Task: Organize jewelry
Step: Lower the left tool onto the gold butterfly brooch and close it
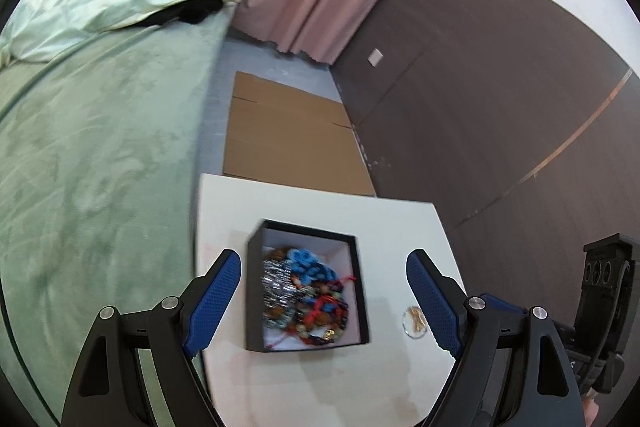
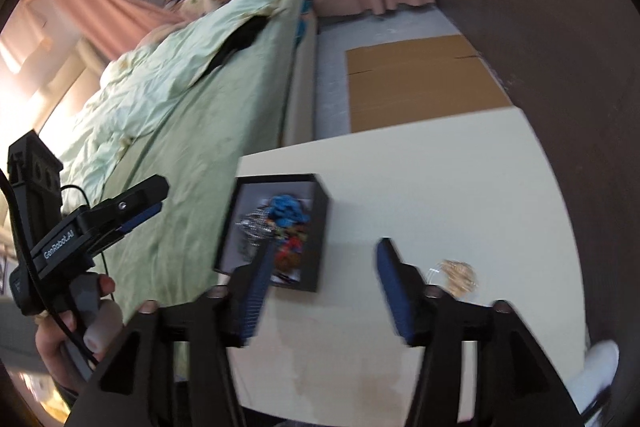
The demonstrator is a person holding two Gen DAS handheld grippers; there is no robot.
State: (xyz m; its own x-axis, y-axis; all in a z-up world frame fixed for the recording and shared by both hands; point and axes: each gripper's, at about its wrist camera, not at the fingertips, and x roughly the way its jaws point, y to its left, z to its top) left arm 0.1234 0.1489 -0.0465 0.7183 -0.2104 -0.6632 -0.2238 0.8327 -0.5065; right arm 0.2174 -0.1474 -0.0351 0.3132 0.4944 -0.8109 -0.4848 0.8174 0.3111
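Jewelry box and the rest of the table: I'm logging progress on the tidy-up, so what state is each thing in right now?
Black box: lid off, upright on the white table, holding a tangled heap of beads and chains.
Gold piece: loose on the table, right of the box, outside it.
Left gripper: open, empty, jaws either side of the box, not touching it.
Right gripper: open, empty, gold piece just right of it.

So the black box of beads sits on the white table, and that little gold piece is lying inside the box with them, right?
Not quite. The gold piece lies on the white table, outside the black box and apart from it, as the left wrist view shows. The beads are in the box.
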